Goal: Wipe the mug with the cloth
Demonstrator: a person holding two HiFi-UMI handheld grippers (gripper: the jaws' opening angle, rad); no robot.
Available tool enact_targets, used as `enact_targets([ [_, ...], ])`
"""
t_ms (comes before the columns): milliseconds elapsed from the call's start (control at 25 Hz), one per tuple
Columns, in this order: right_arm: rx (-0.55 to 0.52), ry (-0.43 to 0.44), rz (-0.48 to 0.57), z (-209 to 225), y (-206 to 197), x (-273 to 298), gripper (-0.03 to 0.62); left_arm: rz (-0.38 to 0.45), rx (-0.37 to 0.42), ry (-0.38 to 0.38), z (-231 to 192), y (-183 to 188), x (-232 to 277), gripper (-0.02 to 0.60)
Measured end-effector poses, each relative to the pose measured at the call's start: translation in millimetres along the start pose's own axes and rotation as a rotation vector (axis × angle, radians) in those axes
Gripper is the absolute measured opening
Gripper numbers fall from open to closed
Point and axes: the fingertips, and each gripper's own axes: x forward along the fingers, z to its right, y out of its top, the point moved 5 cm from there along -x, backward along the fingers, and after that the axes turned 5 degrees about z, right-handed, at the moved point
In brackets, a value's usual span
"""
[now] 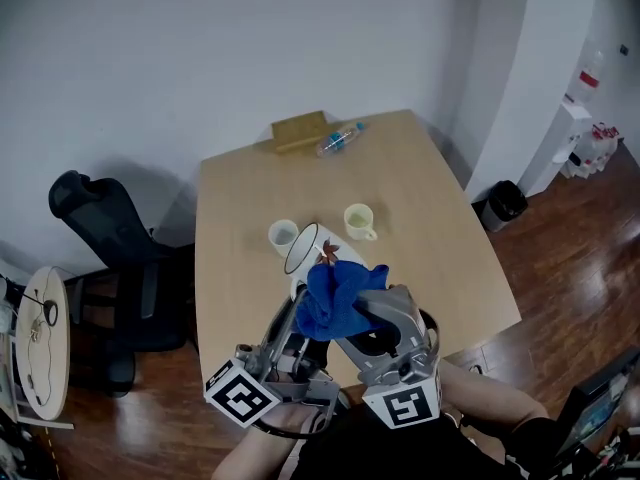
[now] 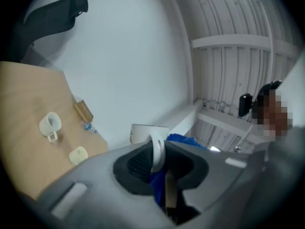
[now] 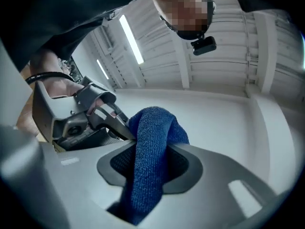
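Cloth [image 1: 338, 293] and mug [image 1: 304, 249] meet in the air above the near edge of the tabletop [image 1: 430, 218], both lifted clear of it. The left gripper [image 2: 159, 157] has its jaws closed on a thin white loop of the mug, the handle as far as I can judge, and holds the mug tilted. Its dark mouth faces up and toward the far-left corner; its base points back toward the person. The right gripper [image 3: 150, 162] has its jaws pinched on the blue cloth, which bulges out past the tips in a thick fold.

From where I stand the cloth sits just to the right of the mug and on its near side, pressed against the outer wall close to the base. The mouth therefore opens away from the cloth. I reckon the right hand is placed for rubbing the outside. To reach the inside, the cloth must come round over the rim, or the left hand must roll the mug toward it.
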Motion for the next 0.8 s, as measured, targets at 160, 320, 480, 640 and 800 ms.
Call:
enact_targets([
  [160,0.159,0.019,-0.046,18.4,-3.9,-5.7,0.134,-0.014,0.040,-0.027,5.5,2.6,-5.6,0.061],
  [320,0.736,-0.009,-0.033,68.1,-23.2,-6.2,0.135,-0.037,0.121,-0.109,19.7,10.0,-9.5,0.063],
  [480,1.418,0.149,0.111,96.1,-61.1,-1.7,0.135,-0.099,0.163,-0.266,39.4,13.8,-12.0,0.063],
  [640,2.102,0.301,0.299,77.7,-77.0,-5.9,0.135,-0.157,0.165,-0.459,67.1,8.4,-16.3,0.063],
  [800,2.478,0.495,0.447,44.1,-64.4,-10.4,0.133,-0.168,0.118,-0.634,81.0,-1.7,-26.9,0.061],
])
